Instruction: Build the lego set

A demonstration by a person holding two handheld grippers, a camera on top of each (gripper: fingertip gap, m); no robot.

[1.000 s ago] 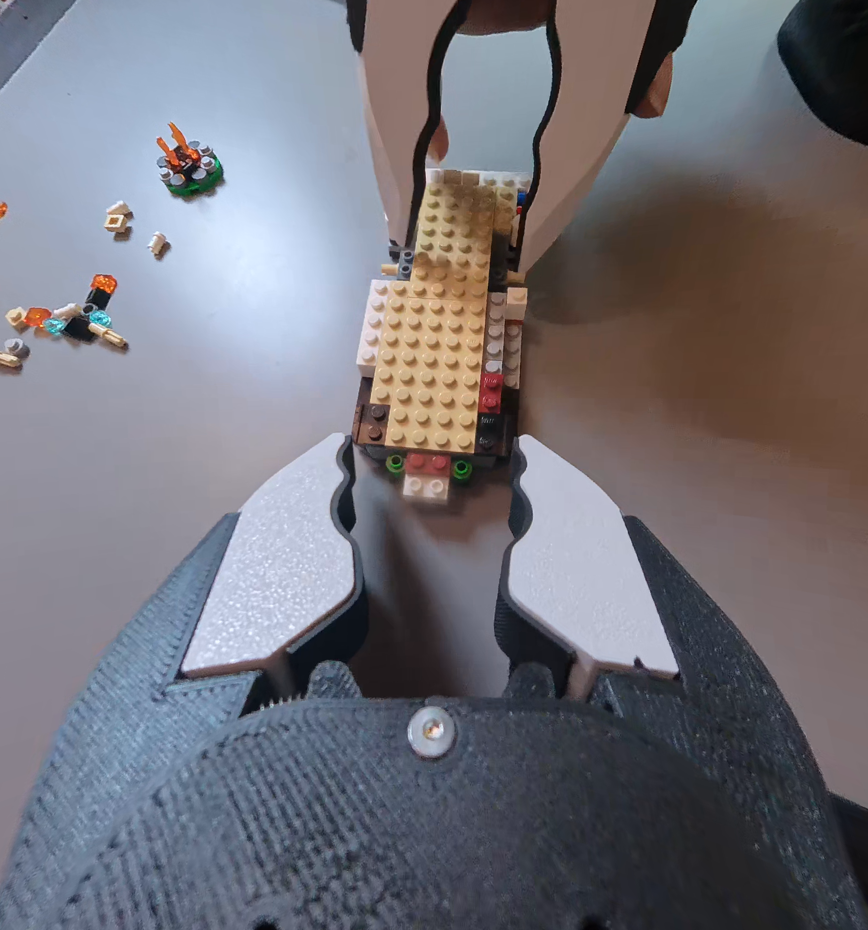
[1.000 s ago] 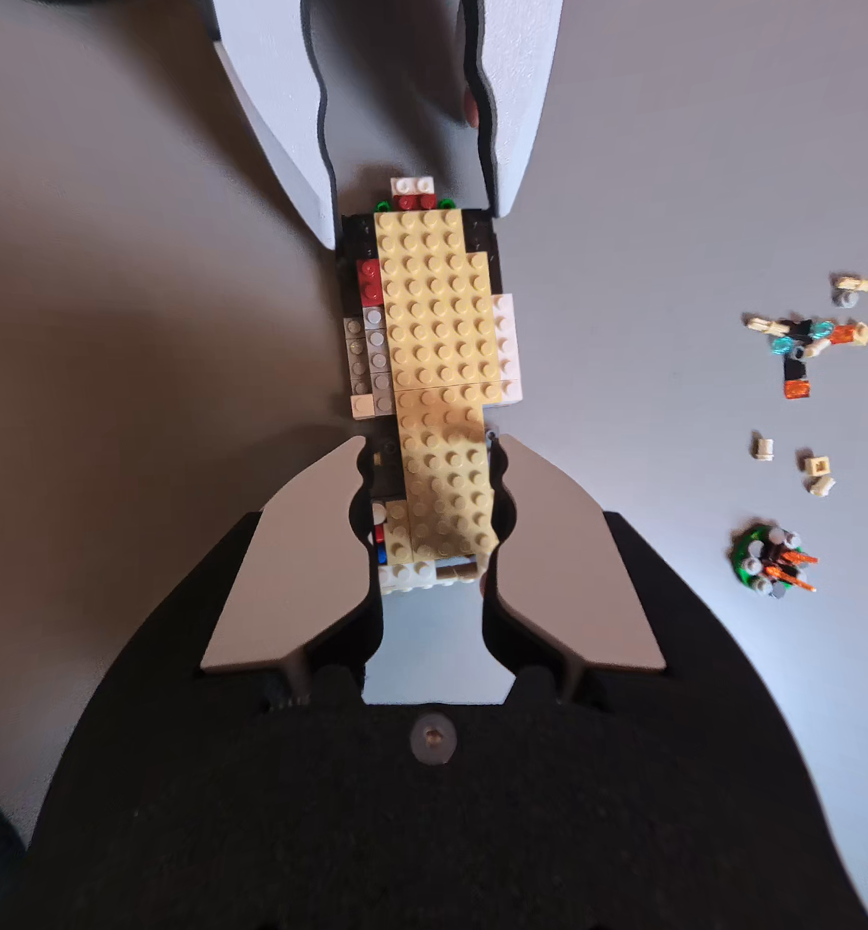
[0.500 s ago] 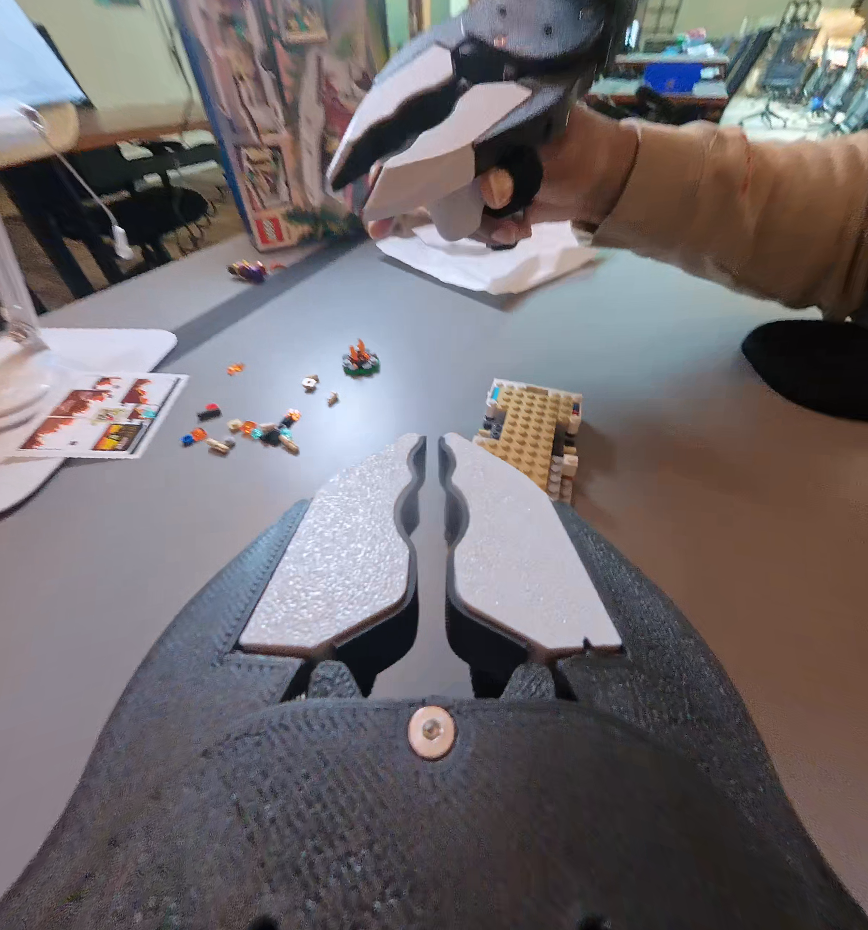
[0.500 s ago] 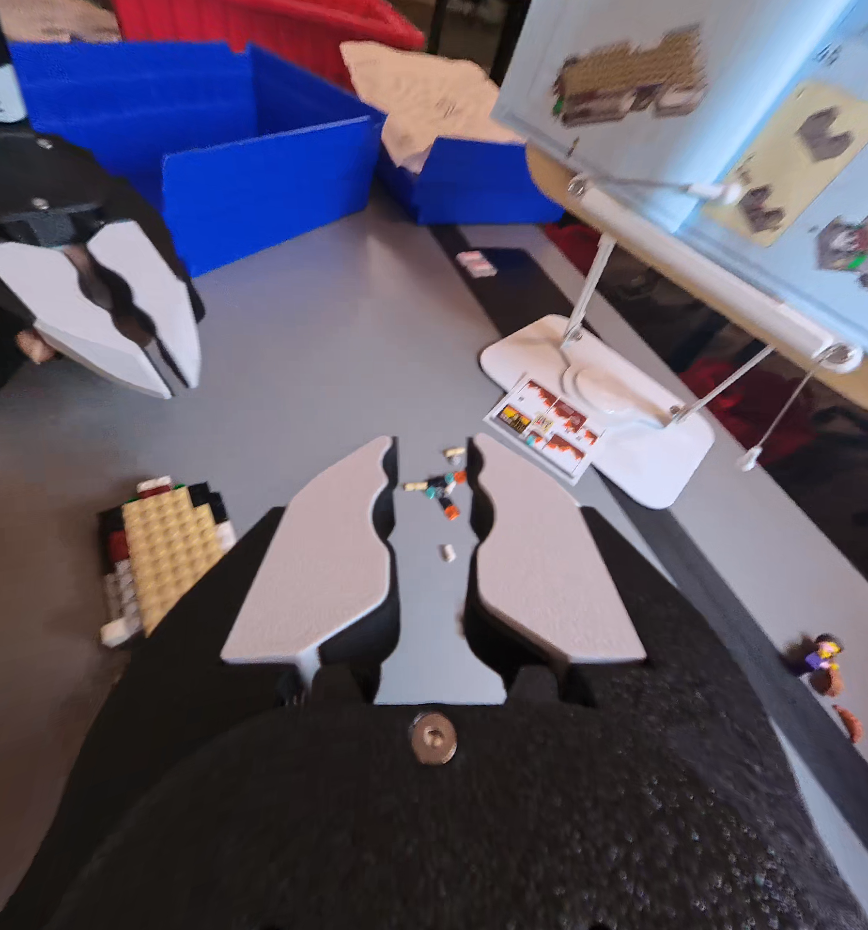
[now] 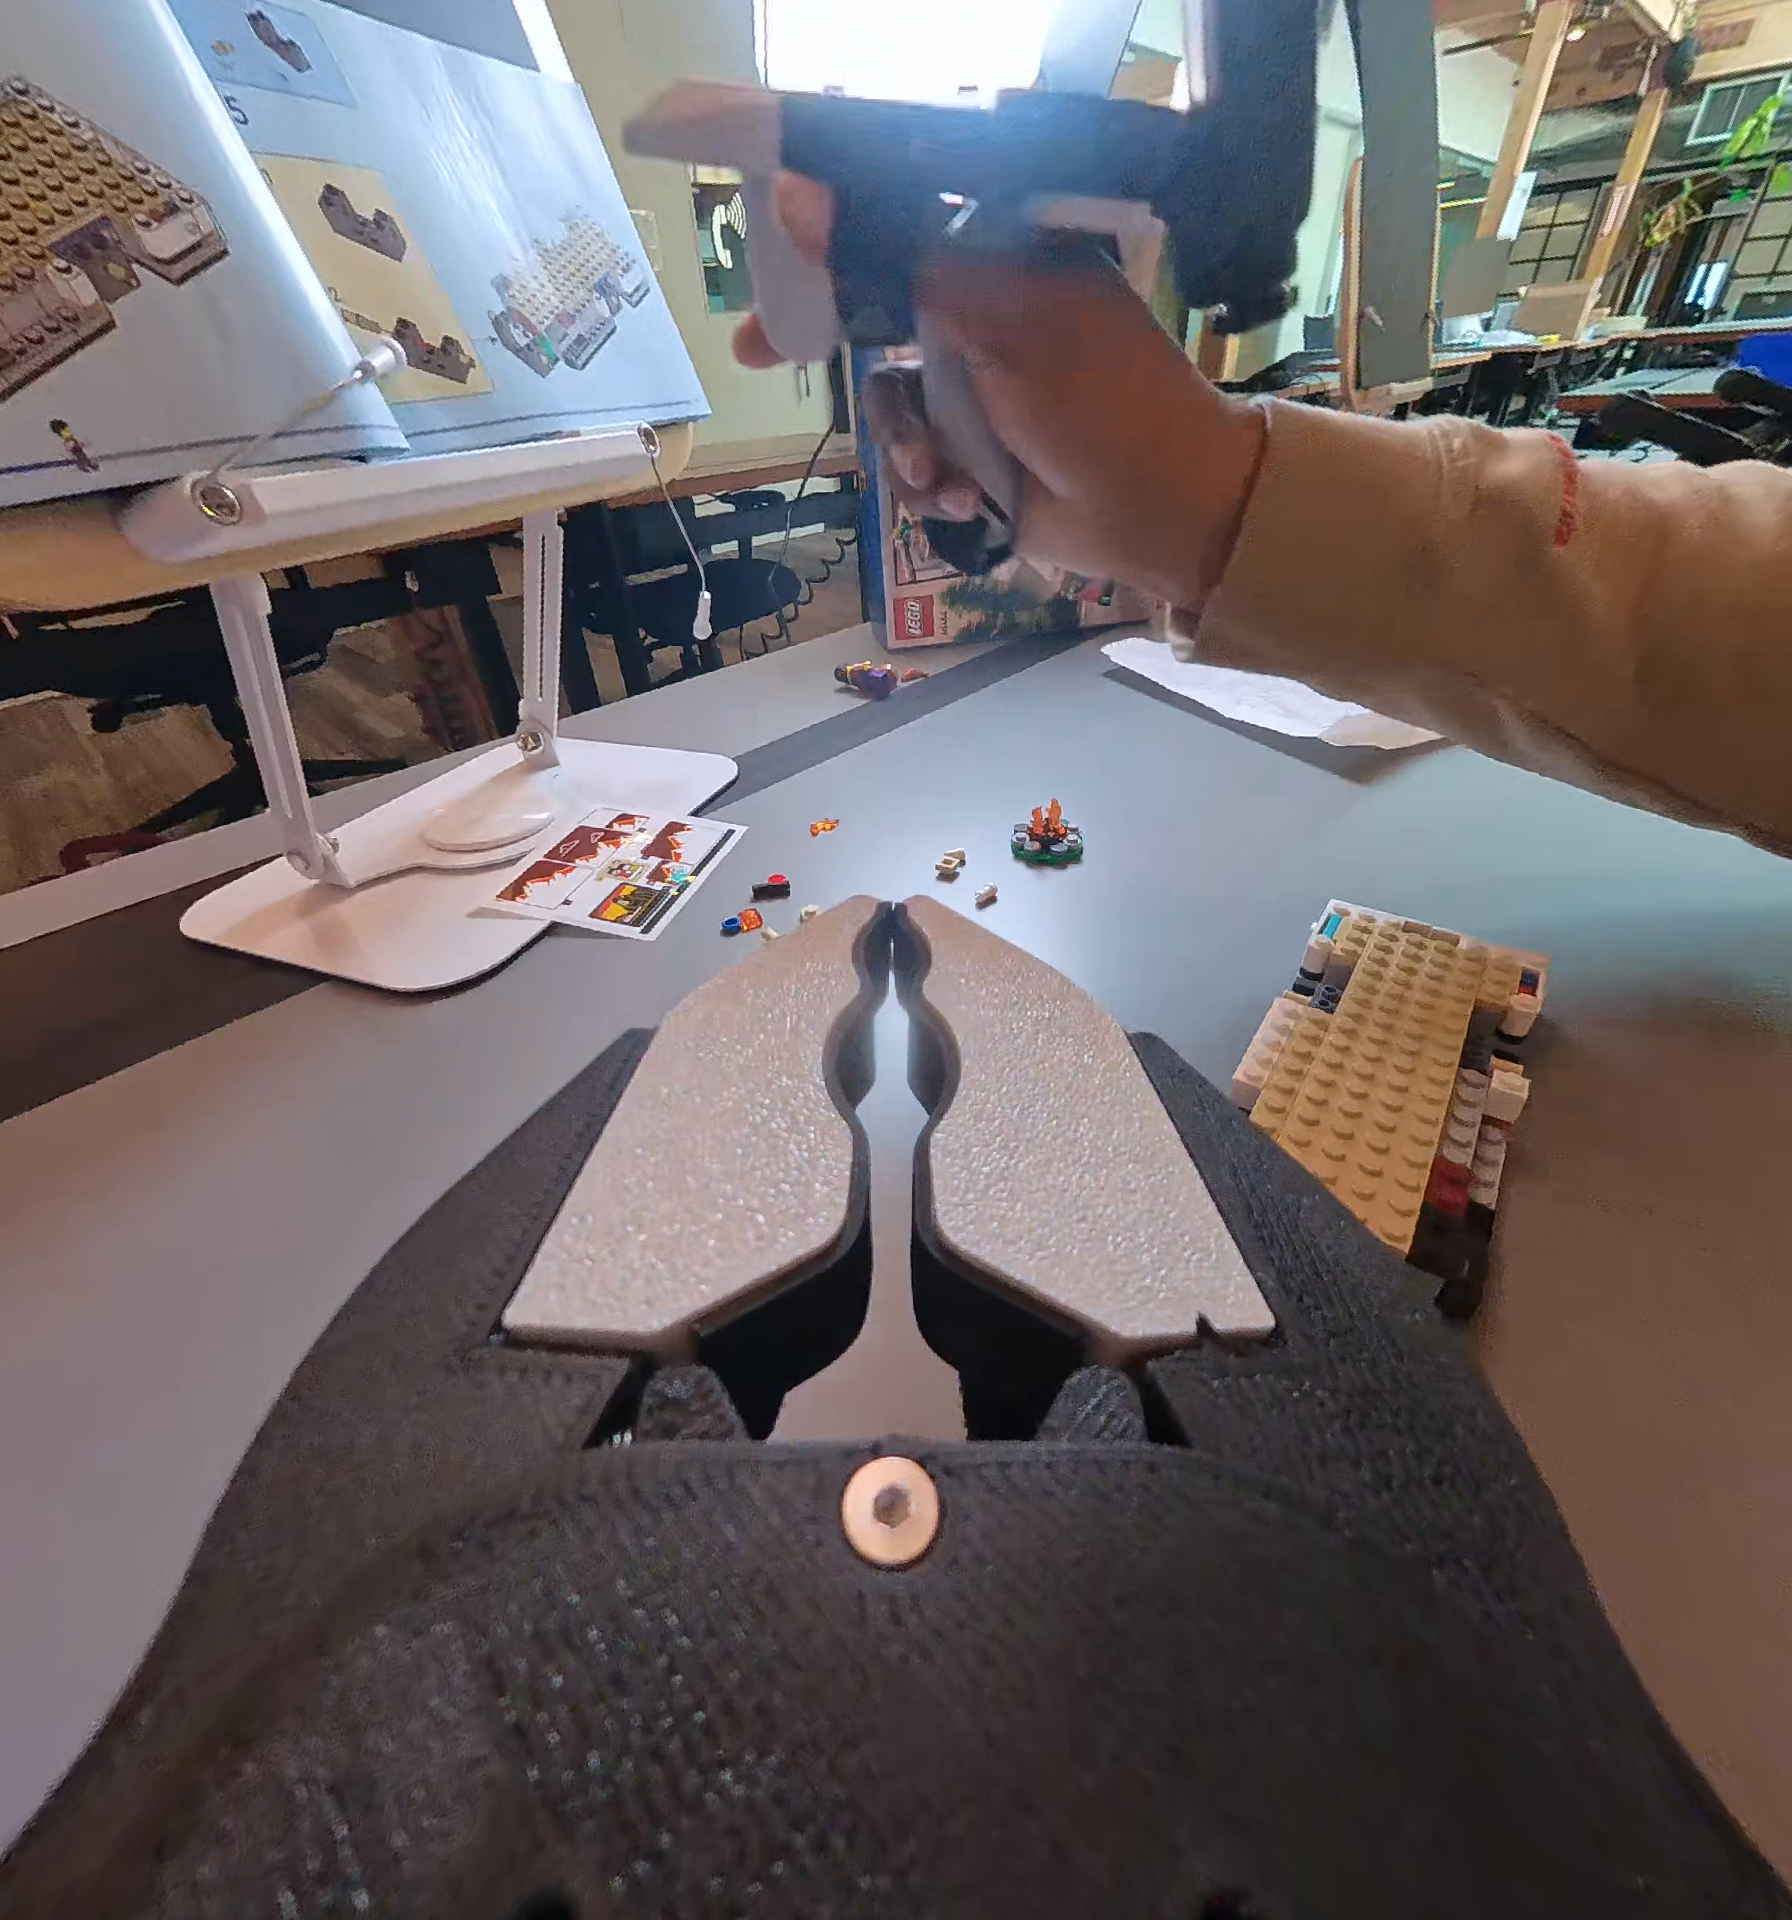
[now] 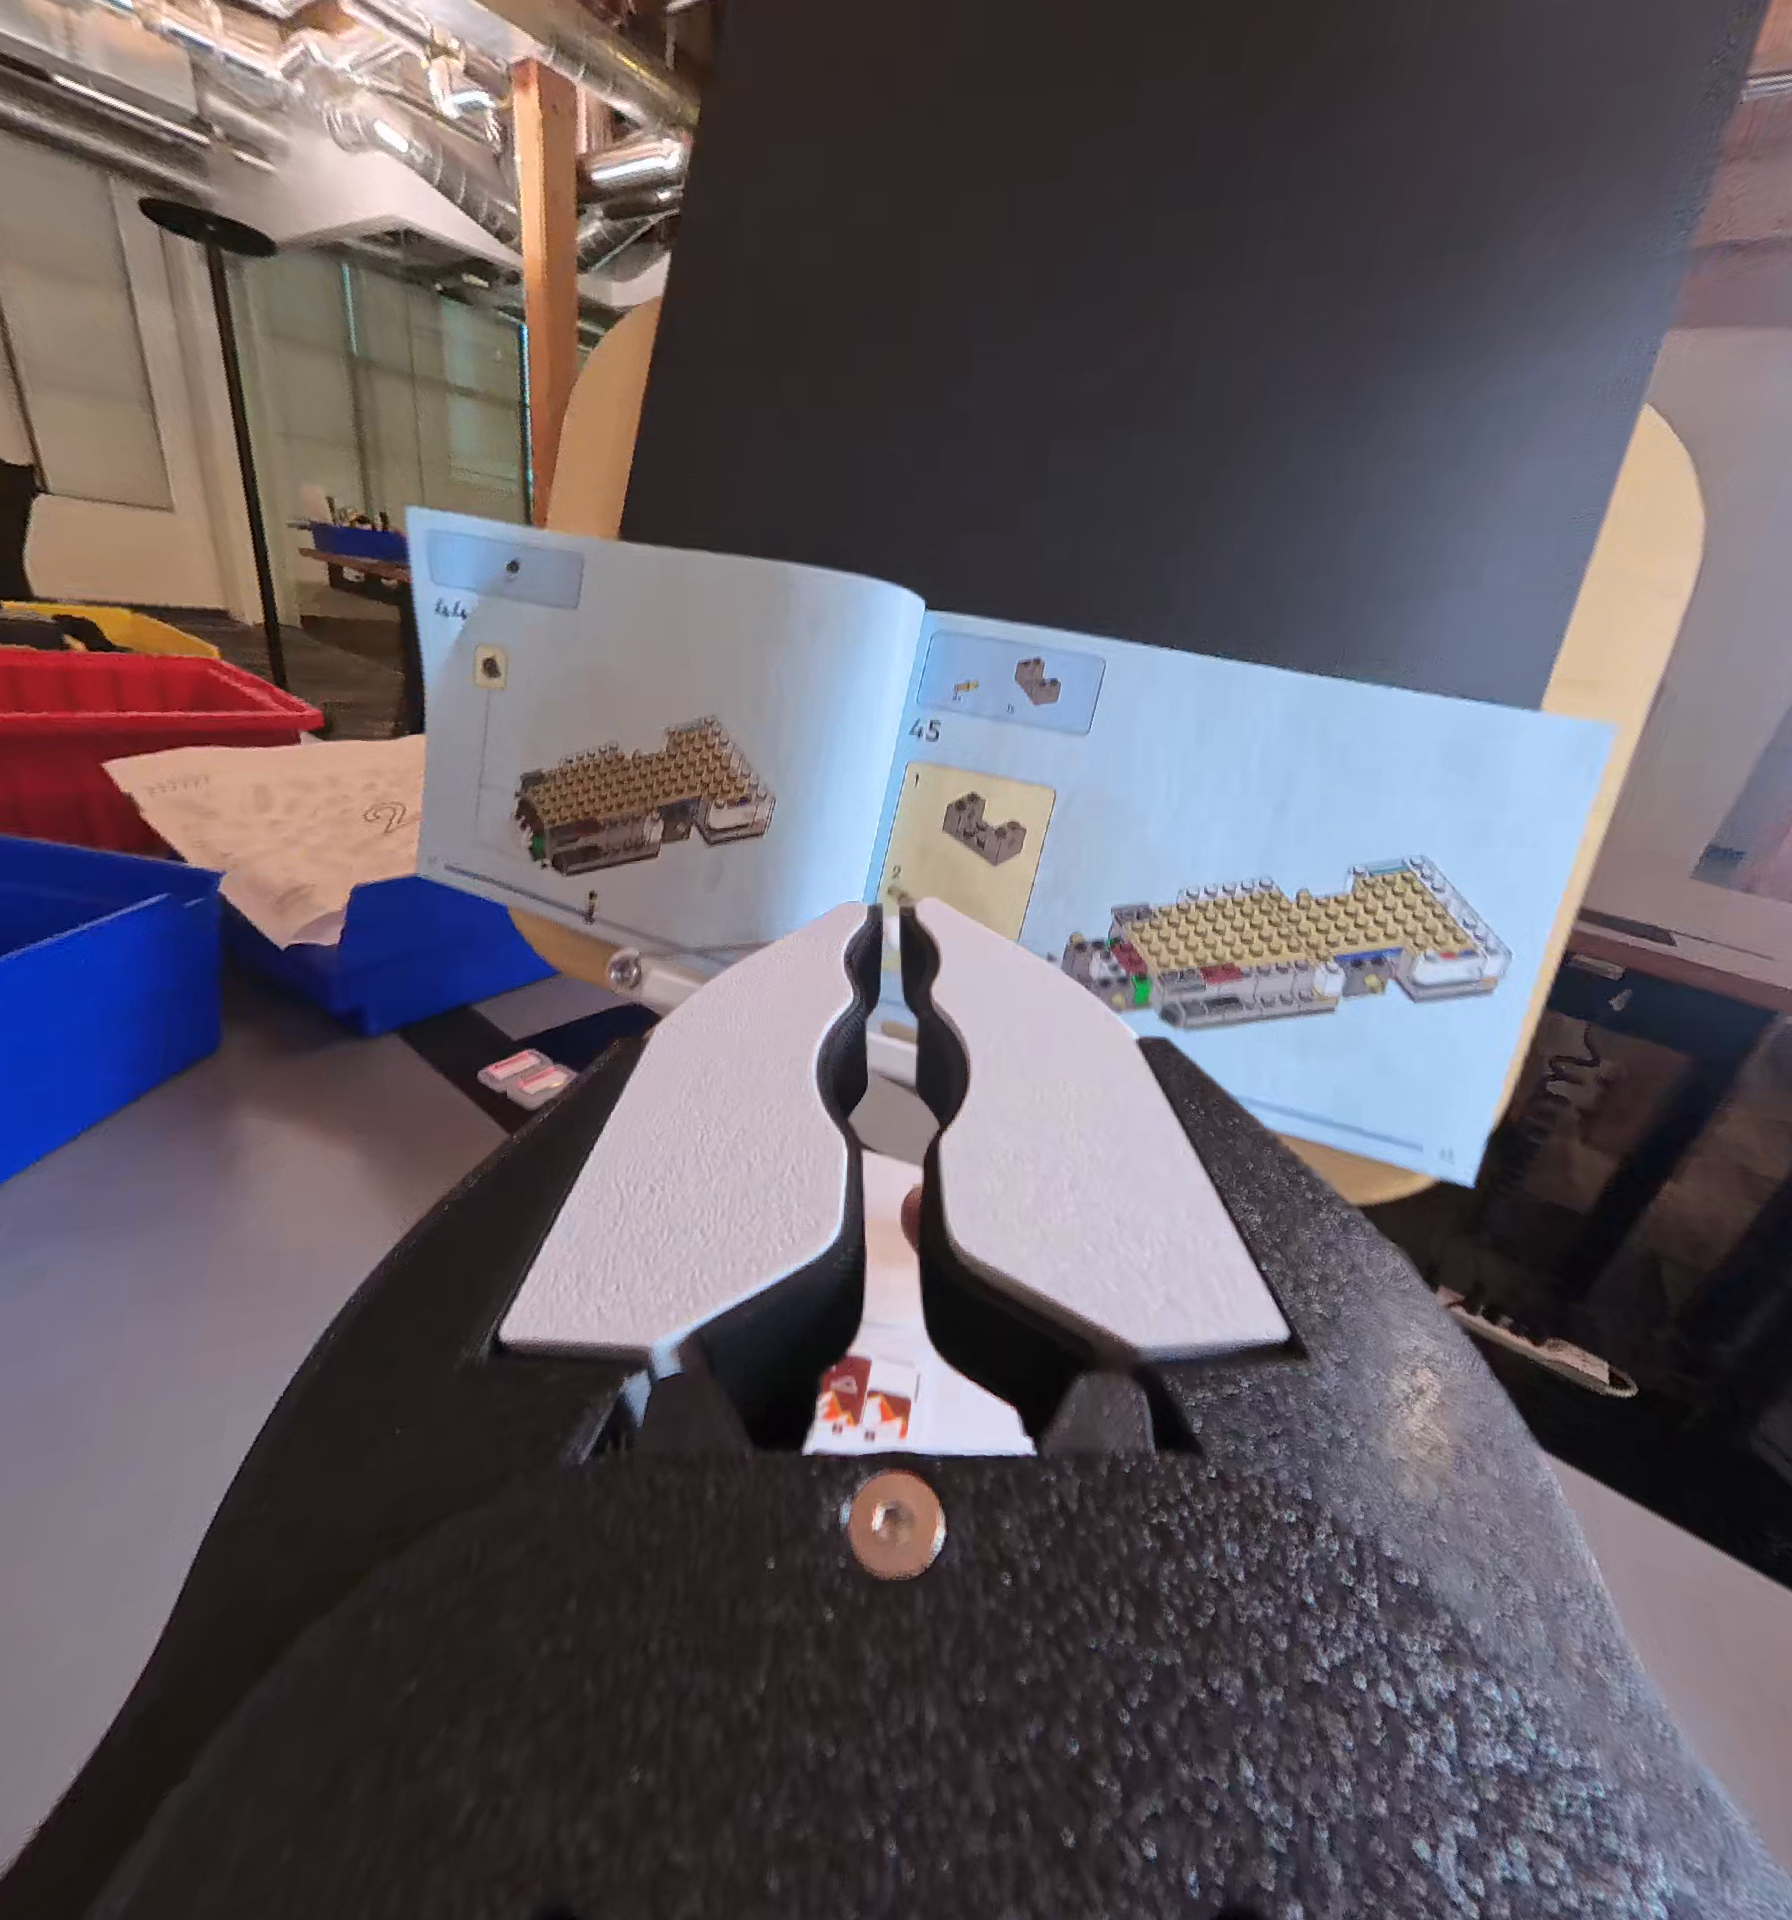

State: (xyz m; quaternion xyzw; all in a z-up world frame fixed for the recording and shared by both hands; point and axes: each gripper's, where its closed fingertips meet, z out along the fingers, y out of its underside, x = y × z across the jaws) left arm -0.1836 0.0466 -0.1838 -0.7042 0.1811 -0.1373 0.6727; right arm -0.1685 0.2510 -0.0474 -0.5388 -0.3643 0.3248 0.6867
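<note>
My left gripper (image 5: 892,914) is shut with its tips touching and nothing between them. It hangs above the grey table (image 5: 1131,935). A tan-topped brick build (image 5: 1391,1070) lies flat on the table just to its right, untouched. Small loose pieces (image 5: 767,914) lie beyond its tips. My right gripper (image 6: 892,914) is raised and shut but for a thin slit, with nothing in it. It faces an open instruction booklet (image 6: 975,831). In the left wrist view it shows blurred (image 5: 850,281), held high in a hand.
The booklet (image 5: 248,260) rests on a white stand (image 5: 404,883), with a sticker sheet (image 5: 622,873) at its base. A green round piece with orange flames (image 5: 1046,836), a picture box (image 5: 975,592) and white paper (image 5: 1256,696) lie farther off. Blue bins (image 6: 61,987) and a red bin (image 6: 92,727) stand at the left.
A second ago both grippers were open at the two ends of the brick build. Both have lifted away and closed on nothing; the build stays on the table.
</note>
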